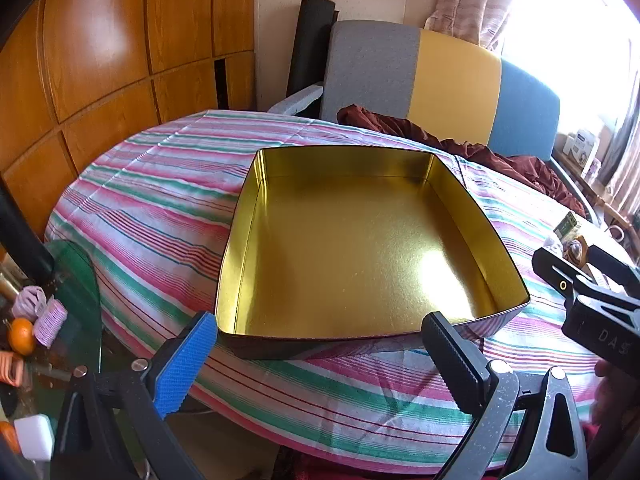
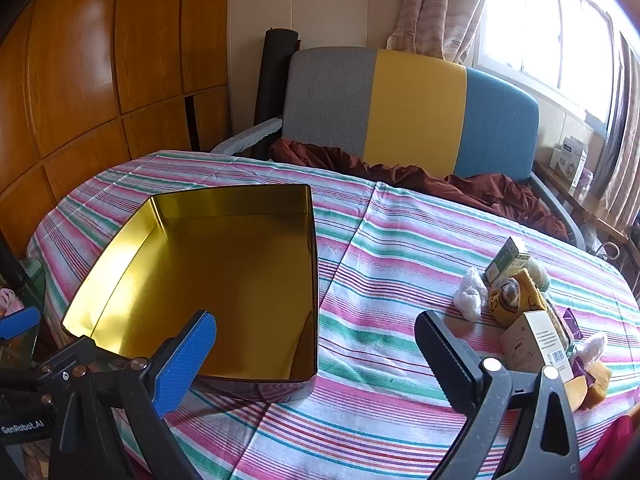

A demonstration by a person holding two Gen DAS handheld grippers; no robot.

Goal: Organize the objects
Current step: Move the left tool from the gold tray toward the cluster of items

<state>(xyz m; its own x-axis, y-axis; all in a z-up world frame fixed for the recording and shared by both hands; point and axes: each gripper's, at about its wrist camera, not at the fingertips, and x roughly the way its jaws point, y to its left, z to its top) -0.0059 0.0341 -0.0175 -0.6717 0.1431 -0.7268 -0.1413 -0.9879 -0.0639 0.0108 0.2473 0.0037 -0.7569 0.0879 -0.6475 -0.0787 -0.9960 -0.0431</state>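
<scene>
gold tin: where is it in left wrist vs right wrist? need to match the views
Left wrist: the gold tin fills the centre, open and empty, just beyond the open jaws, on the striped cloth.
Right wrist: the tin sits left of centre, its near edge behind the blue pad; a cluster of small items lies to its right.
Shared landmark: the grey, yellow and blue chair back behind the table.

Striped-cloth table [image 2: 380, 240] bears gold tin [image 2: 208, 280], small clutter [image 2: 520, 308].

Empty gold tin [image 2: 208, 280] upright, items [image 2: 520, 300] heaped well apart
</scene>
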